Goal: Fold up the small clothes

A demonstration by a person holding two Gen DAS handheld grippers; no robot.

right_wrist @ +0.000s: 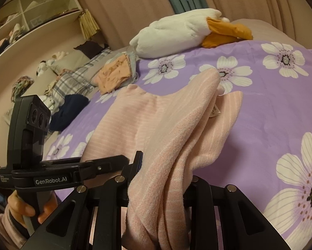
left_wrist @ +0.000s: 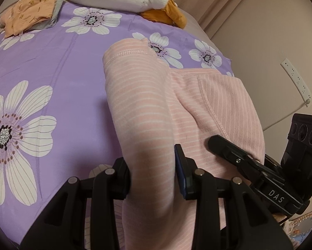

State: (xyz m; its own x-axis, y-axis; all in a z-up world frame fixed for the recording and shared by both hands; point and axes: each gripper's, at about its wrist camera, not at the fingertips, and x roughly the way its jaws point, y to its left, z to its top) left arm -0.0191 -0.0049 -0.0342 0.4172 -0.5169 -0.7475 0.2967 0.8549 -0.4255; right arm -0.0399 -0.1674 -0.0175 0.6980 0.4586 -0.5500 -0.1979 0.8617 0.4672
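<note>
While the bed (left_wrist: 51, 66) fills most of both views under its purple sheet (right_wrist: 270, 108) printed with white flowers, we see the pink striped garment (left_wrist: 147, 108) lying across the near part of it, one end draped over the edge toward us. Behind it, at the far side of the bed, sits a white plush toy (right_wrist: 176, 33) with an orange beak, and to the left of that a small stack of folded clothes (left_wrist: 31, 10), the top piece orange with little prints, on a grey one. A plaid blanket (right_wrist: 72, 79) and a dark blue cloth (right_wrist: 70, 108) lie off the bed's left side in the right wrist view, below a set of wall shelves (right_wrist: 31, 10).

We hold the garment with both tongs. The left tongs (left_wrist: 154, 166) are clamped on a thick fold of the pink cloth, which fills the gap between the two fingers. The right tongs (right_wrist: 162, 179) likewise pinch a bunched fold that rises up and hangs over them; a small white label (right_wrist: 215, 110) shows on that raised fold. The two tongs are close beside each other, each showing in the other's view.
</note>
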